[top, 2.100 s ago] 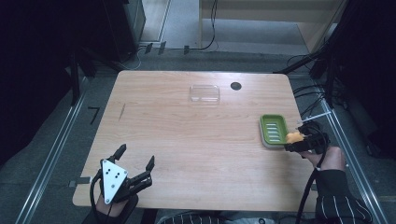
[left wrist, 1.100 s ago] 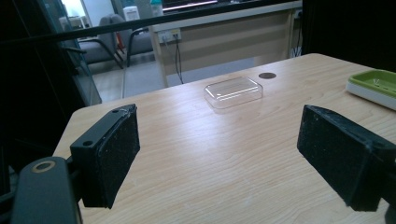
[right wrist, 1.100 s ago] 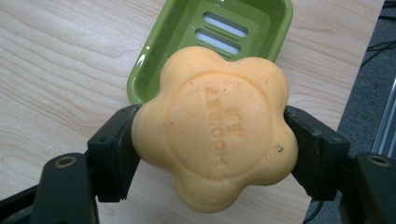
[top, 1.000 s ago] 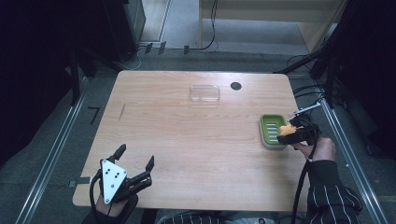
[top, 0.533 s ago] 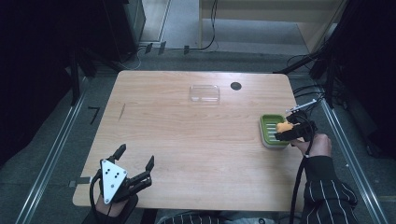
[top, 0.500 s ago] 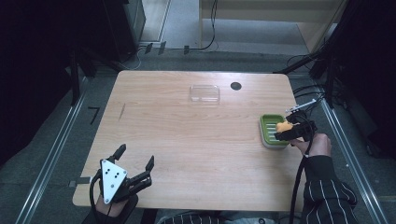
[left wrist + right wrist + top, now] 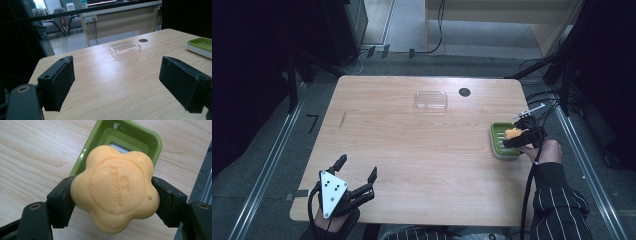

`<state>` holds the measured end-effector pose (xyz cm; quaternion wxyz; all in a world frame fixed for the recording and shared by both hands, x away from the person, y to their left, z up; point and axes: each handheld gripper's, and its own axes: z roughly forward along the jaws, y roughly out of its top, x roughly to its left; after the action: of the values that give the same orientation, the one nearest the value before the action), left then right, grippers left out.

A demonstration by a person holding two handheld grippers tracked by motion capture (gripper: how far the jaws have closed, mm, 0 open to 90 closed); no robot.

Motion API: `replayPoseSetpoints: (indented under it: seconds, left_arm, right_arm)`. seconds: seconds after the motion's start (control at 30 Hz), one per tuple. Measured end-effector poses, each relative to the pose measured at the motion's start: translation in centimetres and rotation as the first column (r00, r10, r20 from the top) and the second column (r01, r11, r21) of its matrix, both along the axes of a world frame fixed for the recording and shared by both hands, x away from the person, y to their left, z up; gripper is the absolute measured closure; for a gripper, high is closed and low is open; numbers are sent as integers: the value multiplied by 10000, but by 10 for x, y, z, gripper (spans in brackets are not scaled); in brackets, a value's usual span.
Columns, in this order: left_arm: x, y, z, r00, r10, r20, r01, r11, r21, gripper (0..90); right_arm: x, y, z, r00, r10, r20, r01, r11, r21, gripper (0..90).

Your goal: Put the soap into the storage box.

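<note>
Right gripper (image 7: pixel 516 136) has its fingers clamped on the orange flower-shaped soap (image 7: pixel 115 187), held right over the green soap dish (image 7: pixel 502 142) at the tabletop's (image 7: pixel 412 150) right edge. Left gripper (image 7: pixel 357 177) sits at the near-left corner, fingers wide open with nothing between them.

Bare tabletop (image 7: pixel 422 150) between lid (image 7: pixel 431 100) and dish (image 7: pixel 497 142)

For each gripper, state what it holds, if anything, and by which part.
The right gripper holds the orange flower-shaped soap by two opposite side edges, above the green soap dish. The left gripper is open and holds nothing.
</note>
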<state>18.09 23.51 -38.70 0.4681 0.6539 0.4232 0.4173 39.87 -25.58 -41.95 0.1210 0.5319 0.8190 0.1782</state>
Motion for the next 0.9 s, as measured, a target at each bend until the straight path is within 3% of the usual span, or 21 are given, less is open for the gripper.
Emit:
replayPoseSetpoints:
  seconds: [0.9]
  left_arm:
    - [0, 0, 0, 10000, -10, 17, 10, 10000, 10, 136]
  right_arm:
    - [21, 8, -10, 9997, 37, -229, -40, 9999, -145, 267]
